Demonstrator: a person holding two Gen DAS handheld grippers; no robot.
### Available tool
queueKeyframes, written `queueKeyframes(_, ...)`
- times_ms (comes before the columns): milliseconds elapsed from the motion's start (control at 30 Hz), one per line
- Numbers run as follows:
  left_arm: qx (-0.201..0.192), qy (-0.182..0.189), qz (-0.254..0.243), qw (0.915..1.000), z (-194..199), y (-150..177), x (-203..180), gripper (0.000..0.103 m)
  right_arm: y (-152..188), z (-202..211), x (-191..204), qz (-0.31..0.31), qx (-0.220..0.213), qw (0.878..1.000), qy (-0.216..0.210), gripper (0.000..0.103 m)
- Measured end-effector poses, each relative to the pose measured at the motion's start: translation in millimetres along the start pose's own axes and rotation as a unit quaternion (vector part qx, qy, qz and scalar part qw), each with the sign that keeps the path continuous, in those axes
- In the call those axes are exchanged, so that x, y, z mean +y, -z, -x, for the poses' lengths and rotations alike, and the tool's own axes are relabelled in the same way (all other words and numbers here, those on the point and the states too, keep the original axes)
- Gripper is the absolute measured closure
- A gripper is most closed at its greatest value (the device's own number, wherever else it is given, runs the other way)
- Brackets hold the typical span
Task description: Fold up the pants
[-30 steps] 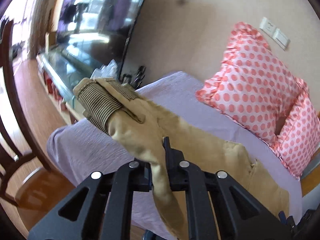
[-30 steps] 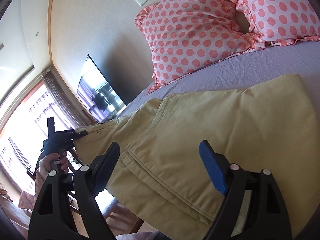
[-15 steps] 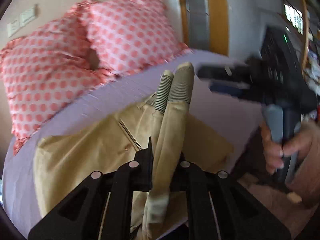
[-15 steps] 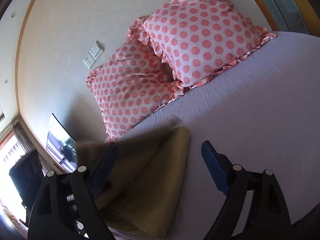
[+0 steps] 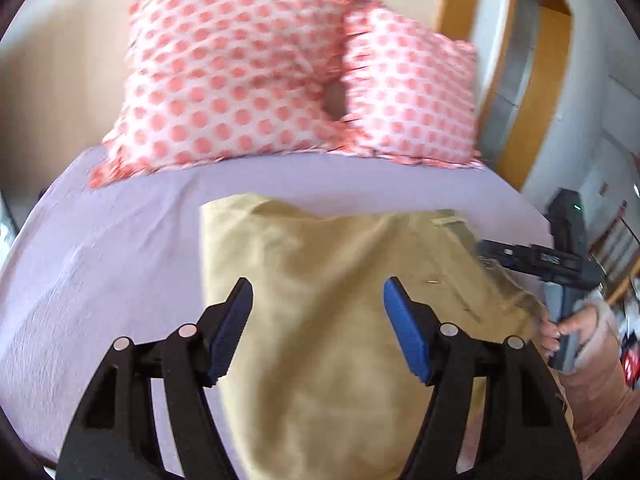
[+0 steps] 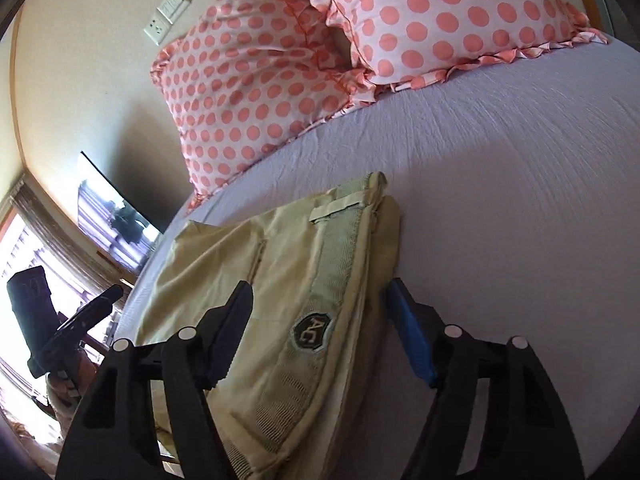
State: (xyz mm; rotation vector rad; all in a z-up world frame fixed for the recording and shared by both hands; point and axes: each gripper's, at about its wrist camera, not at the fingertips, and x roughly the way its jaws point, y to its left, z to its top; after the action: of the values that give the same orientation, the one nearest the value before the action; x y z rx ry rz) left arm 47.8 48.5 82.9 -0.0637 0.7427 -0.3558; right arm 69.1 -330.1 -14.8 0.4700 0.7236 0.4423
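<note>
The tan pants (image 5: 328,320) lie folded on the lilac bed sheet (image 5: 100,248). My left gripper (image 5: 318,304) is open and empty, just above the folded cloth. In the right wrist view the pants (image 6: 256,280) show their ribbed waistband and a dark badge (image 6: 311,332) on top. My right gripper (image 6: 320,304) is open, its jaws standing either side of the waistband edge without holding it. The right gripper also shows in the left wrist view (image 5: 536,260), held by a hand at the pants' right edge. The left gripper shows in the right wrist view (image 6: 72,320) at far left.
Two pink polka-dot pillows (image 5: 240,72) (image 6: 400,40) lean against the wall at the head of the bed. A dark TV (image 6: 116,216) and a window are at the left. A wooden door frame (image 5: 516,80) stands to the right of the bed.
My left gripper carried the pant legs over onto the rest of the pants, then opened and let go. The pants now lie folded. The right gripper moved down to the waistband.
</note>
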Motion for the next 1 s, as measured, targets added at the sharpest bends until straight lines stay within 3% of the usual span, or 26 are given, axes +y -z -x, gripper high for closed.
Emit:
queueKeyframes(133, 0.064, -0.002, 0.067, 0.9957, -33, -2, 47, 0.037, -7, -8, -8, -0.009, 0.010, 1.000, -0.012, 0.042)
queueKeyframes(300, 0.110, 0.077, 0.097, 0.9862, -58, 3, 58, 0.037, -11, -7, -14, -0.023, 0.024, 0.999, -0.035, 0.048)
queueKeyframes(400, 0.107, 0.096, 0.091, 0.9853, -66, 0, 57, 0.029, -14, -12, -12, -0.021, 0.029, 0.998, -0.048, 0.050)
queueKeyframes(433, 0.107, 0.104, 0.097, 0.9841, -70, -2, 59, 0.029, -12, -15, -11, -0.019, 0.037, 0.997, -0.061, 0.061)
queueKeyframes(467, 0.106, 0.116, 0.103, 0.9822, -73, -4, 61, 0.030, -10, -21, -11, -0.027, 0.058, 0.994, -0.091, 0.081)
queueKeyframes(500, 0.105, 0.121, 0.110, 0.9809, -76, -5, 64, 0.044, -7, -25, -13, -0.040, 0.070, 0.990, -0.120, 0.083)
queueKeyframes(533, 0.107, 0.120, 0.122, 0.9794, -79, -6, 69, 0.067, -6, -25, -15, -0.048, 0.068, 0.987, -0.140, 0.085)
queueKeyframes(600, 0.107, 0.147, 0.153, 0.9713, -81, -7, 81, 0.089, -8, -23, -15, -0.055, 0.064, 0.984, -0.158, 0.087)
queueKeyframes(633, 0.104, 0.157, 0.161, 0.9688, -80, -9, 85, 0.094, -11, -22, -14, -0.056, 0.060, 0.983, -0.166, 0.088)
queueKeyframes(800, 0.074, 0.111, 0.096, 0.9864, -67, -40, 63, 0.096, -48, -20, 16, -0.007, 0.034, 0.985, -0.167, 0.090)
queueKeyframes(1000, 0.023, 0.056, 0.065, 0.9961, -98, -113, 52, 0.096, -118, -38, 9, 0.000, -0.027, 0.991, -0.133, 0.092)
